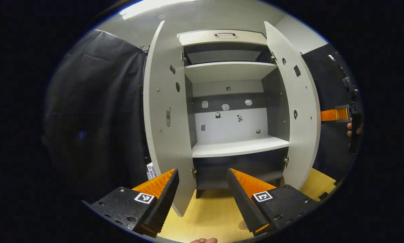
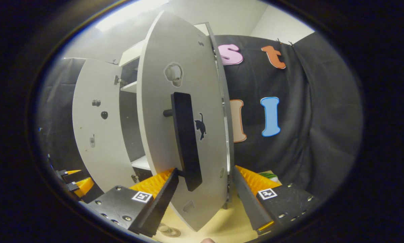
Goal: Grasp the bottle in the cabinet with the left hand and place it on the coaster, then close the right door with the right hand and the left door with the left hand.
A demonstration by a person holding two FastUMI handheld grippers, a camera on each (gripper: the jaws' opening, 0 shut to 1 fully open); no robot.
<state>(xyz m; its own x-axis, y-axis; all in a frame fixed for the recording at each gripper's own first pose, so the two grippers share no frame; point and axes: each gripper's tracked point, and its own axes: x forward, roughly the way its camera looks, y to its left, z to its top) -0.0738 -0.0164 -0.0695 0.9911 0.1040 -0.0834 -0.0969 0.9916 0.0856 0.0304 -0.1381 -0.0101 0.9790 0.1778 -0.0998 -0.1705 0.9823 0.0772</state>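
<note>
**Both doors open, grippers released**

In the left gripper view, the left gripper [image 1: 202,189] stood with jaws apart before the cabinet [image 1: 229,101] — its flat grey shelves bare. In the right gripper view, the right gripper [image 2: 205,189] straddled the right door [image 2: 178,118], fingers spread, its black bar handle [image 2: 185,138] between; the bottle's place could not be told.

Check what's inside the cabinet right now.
The cabinet has bare shelves and small stickers on its back wall; no bottle visible. The dark bottom compartment is partly covered by the left tool.
</note>
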